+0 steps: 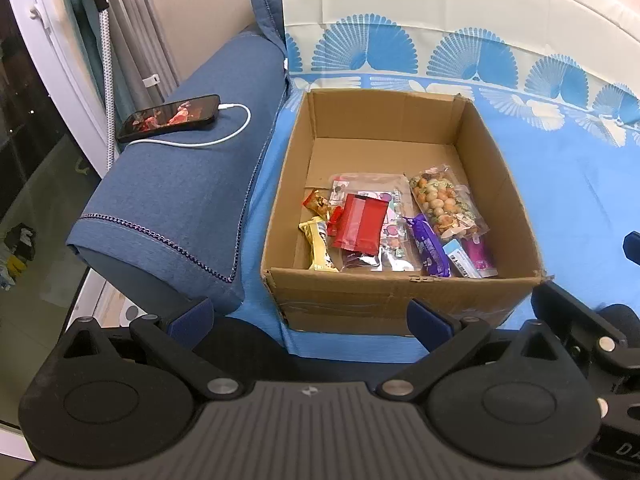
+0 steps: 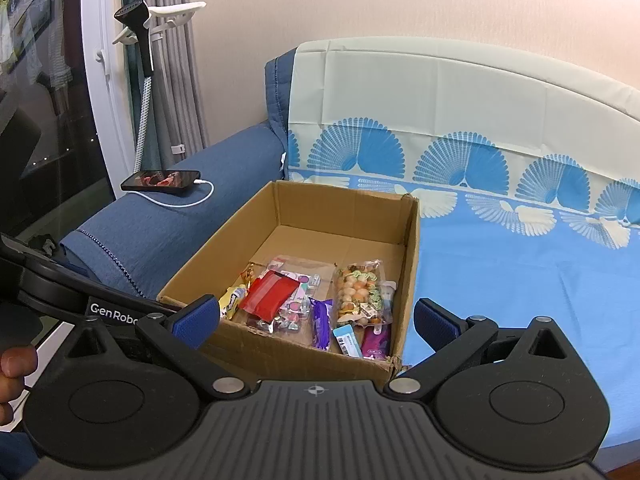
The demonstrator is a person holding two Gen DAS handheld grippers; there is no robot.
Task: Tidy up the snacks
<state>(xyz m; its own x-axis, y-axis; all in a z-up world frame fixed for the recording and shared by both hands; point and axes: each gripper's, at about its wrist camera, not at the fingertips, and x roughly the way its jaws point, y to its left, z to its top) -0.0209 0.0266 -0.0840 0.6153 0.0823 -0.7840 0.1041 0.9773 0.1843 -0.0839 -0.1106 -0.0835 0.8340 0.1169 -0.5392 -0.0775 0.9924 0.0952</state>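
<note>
An open cardboard box [image 1: 400,296] stands on the blue sofa seat; it also shows in the right wrist view [image 2: 280,352]. Inside lie several snack packs: a red packet [image 1: 358,222] [image 2: 270,294], a clear bag of mixed nuts [image 1: 444,202] [image 2: 358,292], a purple bar [image 1: 430,248] [image 2: 322,322], a yellow bar [image 1: 318,248] and others. My left gripper [image 1: 310,318] is open and empty, in front of the box's near wall. My right gripper [image 2: 316,316] is open and empty, also at the near wall.
A phone [image 1: 170,117] on a white charging cable lies on the blue sofa armrest [image 1: 180,200] left of the box. A blue and white patterned cloth [image 2: 520,260] covers the seat and backrest. A garment steamer [image 2: 140,40] stands by the window at left.
</note>
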